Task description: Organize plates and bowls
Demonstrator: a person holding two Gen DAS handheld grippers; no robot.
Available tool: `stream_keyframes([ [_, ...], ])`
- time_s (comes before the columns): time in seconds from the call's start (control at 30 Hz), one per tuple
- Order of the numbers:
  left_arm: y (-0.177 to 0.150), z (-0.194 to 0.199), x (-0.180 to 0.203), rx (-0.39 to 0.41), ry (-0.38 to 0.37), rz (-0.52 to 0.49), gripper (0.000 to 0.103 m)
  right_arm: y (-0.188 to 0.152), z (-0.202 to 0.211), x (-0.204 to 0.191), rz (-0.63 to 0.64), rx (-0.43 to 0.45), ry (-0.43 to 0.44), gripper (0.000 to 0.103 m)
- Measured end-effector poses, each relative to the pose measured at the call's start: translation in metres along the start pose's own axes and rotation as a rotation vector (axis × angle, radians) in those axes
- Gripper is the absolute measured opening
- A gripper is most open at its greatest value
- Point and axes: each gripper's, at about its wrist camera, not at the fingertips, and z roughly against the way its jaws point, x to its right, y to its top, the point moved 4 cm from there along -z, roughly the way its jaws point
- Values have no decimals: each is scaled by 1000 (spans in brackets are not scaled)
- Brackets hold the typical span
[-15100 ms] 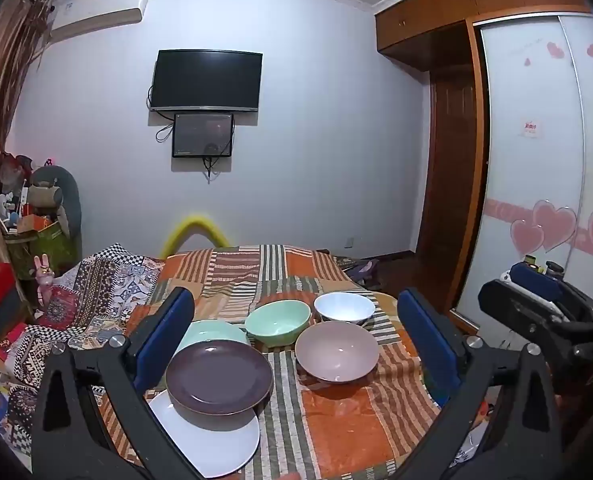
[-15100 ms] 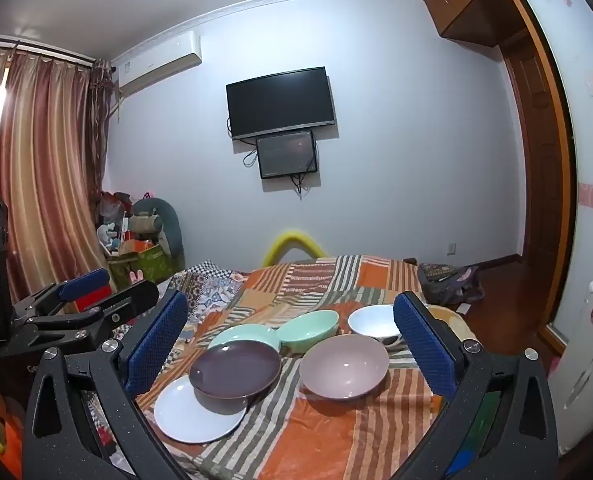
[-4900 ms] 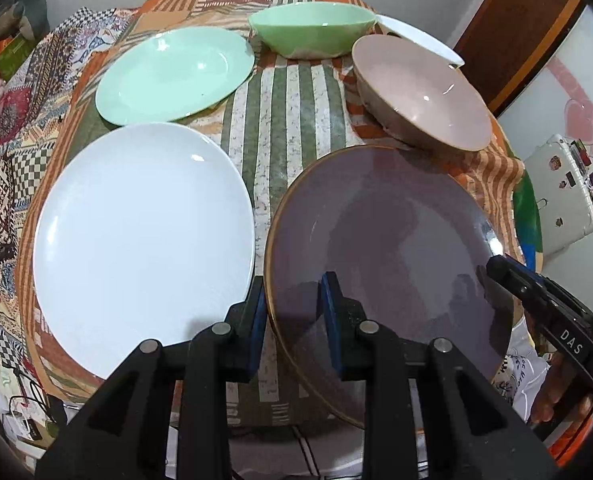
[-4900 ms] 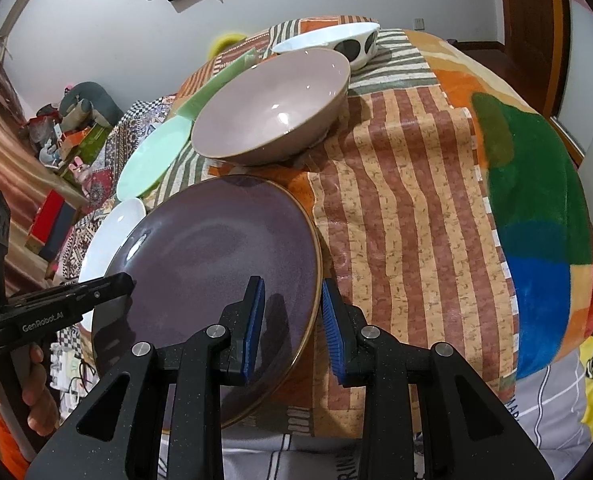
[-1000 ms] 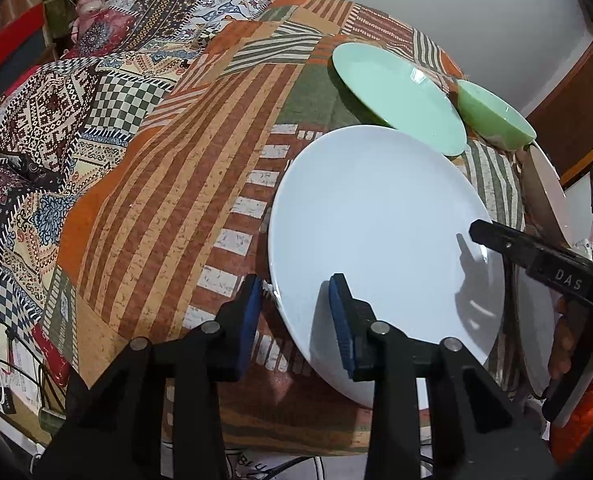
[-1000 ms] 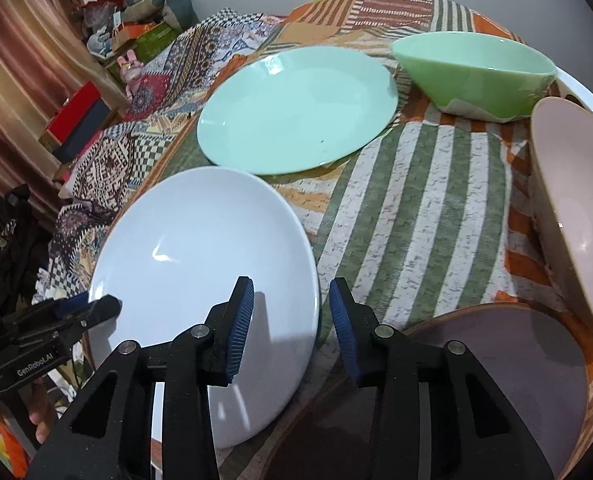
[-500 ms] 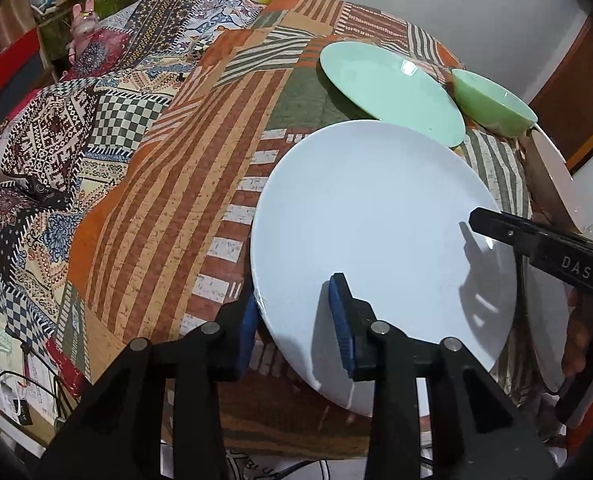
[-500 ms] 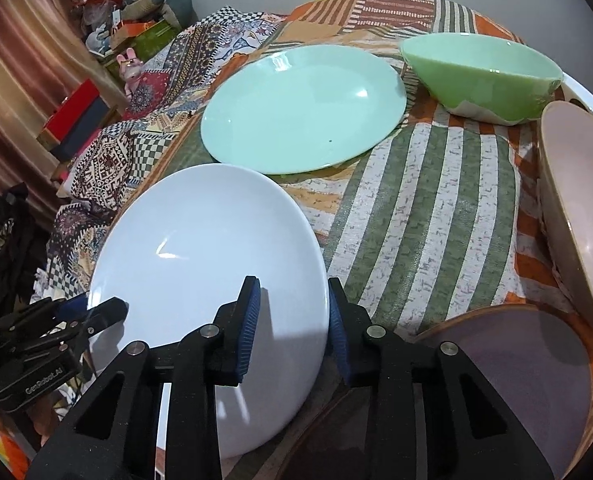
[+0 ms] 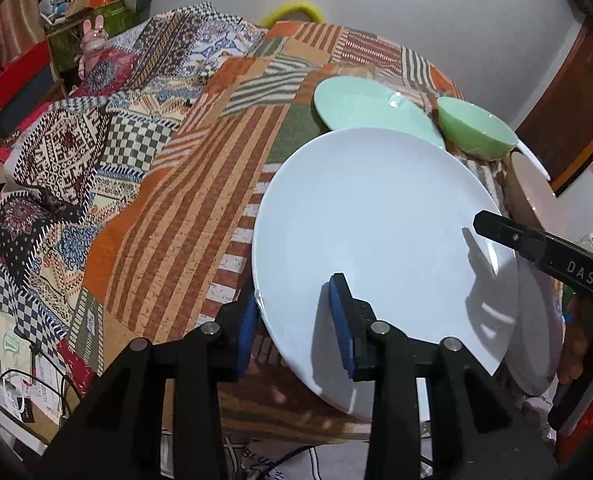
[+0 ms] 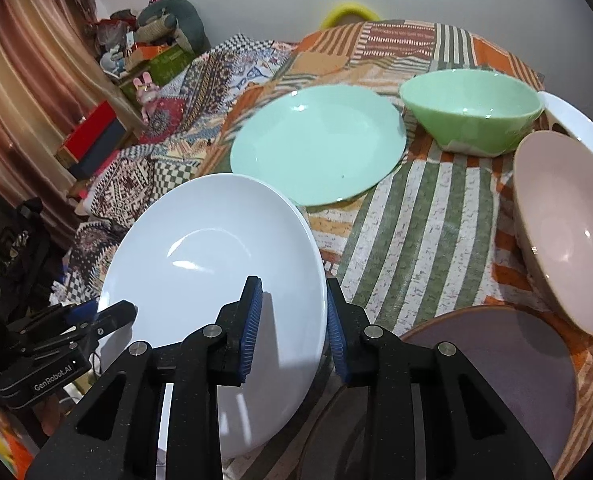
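Patchwork striped cloth [image 9: 184, 208] covers table. White plate [image 9: 376, 232], plain, glossy, round, raised off cloth and tilted. Left gripper [image 9: 294, 326] narrowly parted, pads clamped across plate's left rim; right gripper [image 10: 292, 328] clamped across opposite rim. Mint plate [image 10: 316, 140], green bowl [image 10: 472, 112], pink bowl [image 10: 568, 232] lie beyond; purple plate [image 10: 496, 352] just right of white plate.

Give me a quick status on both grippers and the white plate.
Left gripper and right gripper each clamp the white plate's rim, opposite edges. Plate off the cloth, tilted. Purple plate close beside, mint plate beyond.
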Motion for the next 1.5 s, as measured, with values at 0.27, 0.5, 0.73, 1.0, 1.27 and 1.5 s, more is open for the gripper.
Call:
stream_keyframes([
  [0.27,6,23,16,43,-12,-17,35,3,25,0,-7,63,11,29],
  [0.5,9,41,36,75,-22,-46,35,0,47,8,-19,120,16,29],
  [0.73,10,58,59,107,-29,-80,35,-5,68,18,-29,160,9,29],
  [1.0,8,71,87,125,-53,-124,35,-15,93,34,-62,200,2,29],
  [1.27,1,78,117,122,-79,-176,35,-30,116,52,-99,232,-21,28],
  [1.5,-8,77,141,102,-98,-228,35,-45,131,70,-142,253,-42,29],
])
